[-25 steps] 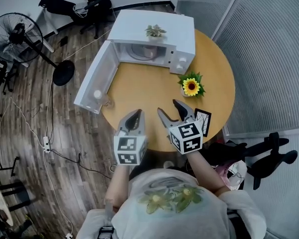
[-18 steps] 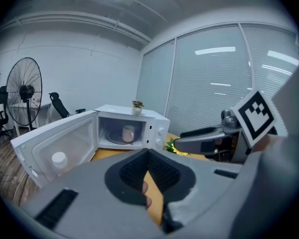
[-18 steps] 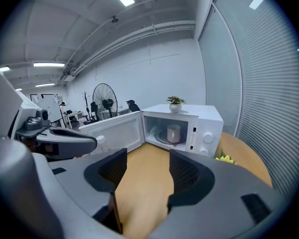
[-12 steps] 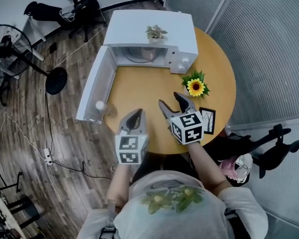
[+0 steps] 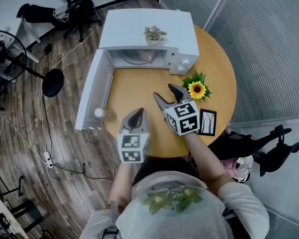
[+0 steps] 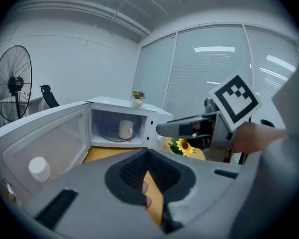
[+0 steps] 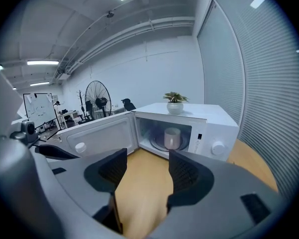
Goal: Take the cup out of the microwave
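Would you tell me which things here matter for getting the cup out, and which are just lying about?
Job: cup, microwave, its open door, right gripper, left gripper.
Lying about: potted plant, sunflower, picture card, small bottle, fan.

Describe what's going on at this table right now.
A person holds a gripper in each hand over the table. The microwave has its door open, with the cup inside. The right gripper is open and points at the cup, well short of it. The left gripper is shut and empty.
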A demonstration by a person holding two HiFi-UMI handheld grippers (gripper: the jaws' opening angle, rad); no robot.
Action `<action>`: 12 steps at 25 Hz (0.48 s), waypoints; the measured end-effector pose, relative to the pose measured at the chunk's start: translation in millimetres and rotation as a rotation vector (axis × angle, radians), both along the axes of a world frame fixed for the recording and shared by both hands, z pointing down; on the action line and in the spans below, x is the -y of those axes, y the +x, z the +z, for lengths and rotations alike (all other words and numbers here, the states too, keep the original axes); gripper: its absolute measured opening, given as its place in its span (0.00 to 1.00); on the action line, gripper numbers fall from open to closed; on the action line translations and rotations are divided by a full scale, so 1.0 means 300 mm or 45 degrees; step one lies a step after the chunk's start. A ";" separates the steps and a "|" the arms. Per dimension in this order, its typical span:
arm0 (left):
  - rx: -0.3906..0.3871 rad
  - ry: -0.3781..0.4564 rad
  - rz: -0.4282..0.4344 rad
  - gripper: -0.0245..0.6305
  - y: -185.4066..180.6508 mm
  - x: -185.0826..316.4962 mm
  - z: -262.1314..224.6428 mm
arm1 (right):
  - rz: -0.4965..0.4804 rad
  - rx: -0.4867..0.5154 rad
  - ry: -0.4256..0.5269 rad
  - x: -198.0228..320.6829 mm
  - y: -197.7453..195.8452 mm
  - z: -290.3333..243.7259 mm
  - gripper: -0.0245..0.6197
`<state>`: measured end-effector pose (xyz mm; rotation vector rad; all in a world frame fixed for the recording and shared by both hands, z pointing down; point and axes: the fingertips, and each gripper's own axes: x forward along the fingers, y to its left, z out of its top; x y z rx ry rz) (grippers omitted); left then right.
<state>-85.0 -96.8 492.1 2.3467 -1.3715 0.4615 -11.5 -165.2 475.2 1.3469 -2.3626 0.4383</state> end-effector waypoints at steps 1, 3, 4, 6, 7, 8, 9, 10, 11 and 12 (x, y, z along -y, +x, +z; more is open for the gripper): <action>0.000 -0.004 -0.005 0.04 -0.002 0.012 0.003 | -0.006 -0.003 -0.003 0.024 -0.005 0.006 0.44; -0.001 -0.014 -0.016 0.04 -0.008 0.037 0.006 | -0.021 -0.012 -0.009 0.074 -0.018 0.014 0.44; 0.000 -0.018 -0.019 0.04 -0.010 0.049 0.007 | -0.029 -0.017 -0.013 0.099 -0.025 0.018 0.44; 0.005 -0.028 -0.026 0.04 -0.013 0.075 0.013 | -0.043 -0.029 -0.024 0.148 -0.039 0.030 0.44; 0.006 -0.035 -0.031 0.04 -0.014 0.089 0.018 | -0.051 -0.035 -0.031 0.173 -0.044 0.038 0.44; 0.005 -0.043 -0.036 0.04 -0.013 0.104 0.025 | -0.059 -0.040 -0.039 0.196 -0.048 0.048 0.44; 0.003 -0.052 -0.041 0.04 -0.011 0.120 0.033 | -0.066 -0.044 -0.047 0.220 -0.052 0.059 0.44; 0.002 -0.058 -0.044 0.04 -0.008 0.135 0.041 | -0.071 -0.049 -0.055 0.242 -0.054 0.070 0.44; 0.006 -0.062 -0.045 0.04 -0.005 0.149 0.048 | -0.073 -0.054 -0.063 0.264 -0.056 0.083 0.44; 0.012 -0.063 -0.044 0.04 -0.001 0.163 0.053 | -0.074 -0.057 -0.069 0.285 -0.056 0.096 0.44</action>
